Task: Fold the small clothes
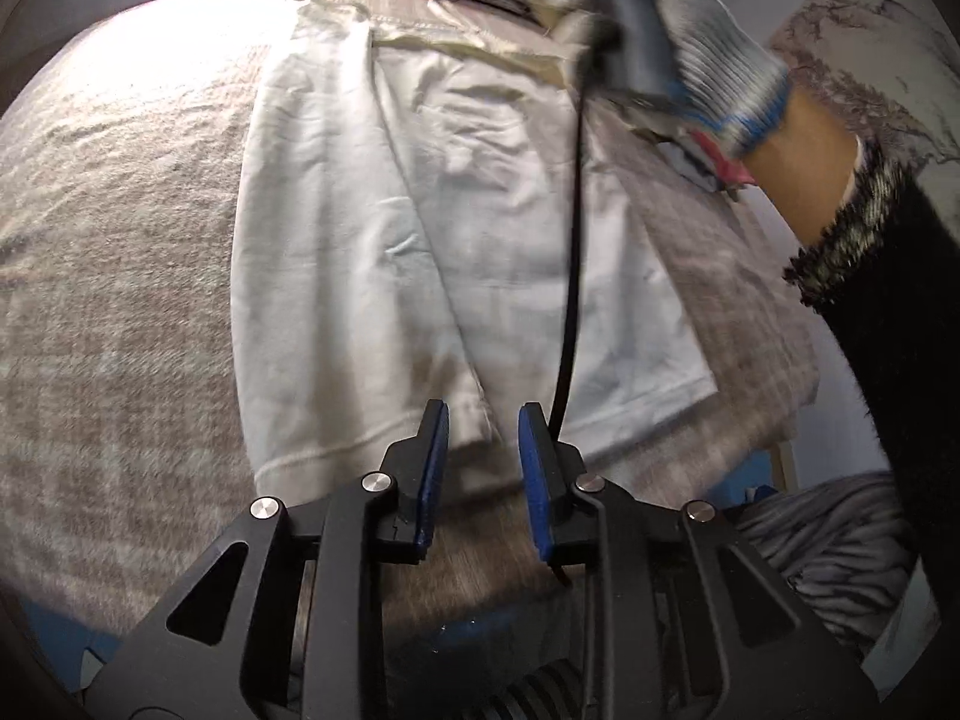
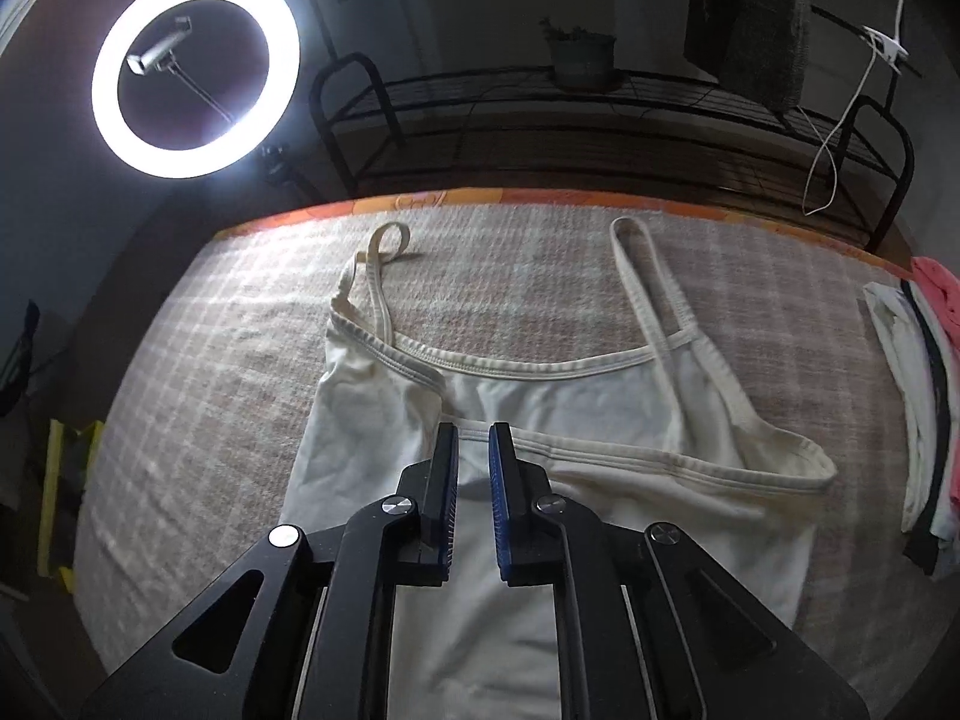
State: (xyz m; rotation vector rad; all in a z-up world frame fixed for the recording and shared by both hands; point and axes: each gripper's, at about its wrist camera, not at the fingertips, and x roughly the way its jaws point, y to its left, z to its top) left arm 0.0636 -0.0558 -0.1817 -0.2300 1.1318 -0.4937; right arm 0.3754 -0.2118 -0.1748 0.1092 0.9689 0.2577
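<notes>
Blue-padded left gripper (image 1: pixel 483 414) hovers with jaws apart, empty, over hem of white camisole (image 1: pixel 384 228). Right gripper (image 2: pixel 474 438) narrowly parted, empty, above neckline. Camisole lies flat on checked blanket (image 2: pixel 198 348); folded clothes stack (image 2: pixel 918 396) well right.

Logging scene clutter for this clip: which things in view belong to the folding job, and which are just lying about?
Part of the job:
- white camisole, spread on the checked blanket
- left gripper, open over its hem
- right gripper, slightly open near its neckline
- pile of folded clothes at the blanket's edge

Just lying about:
- ring light
- black metal rack
- white cable
</notes>
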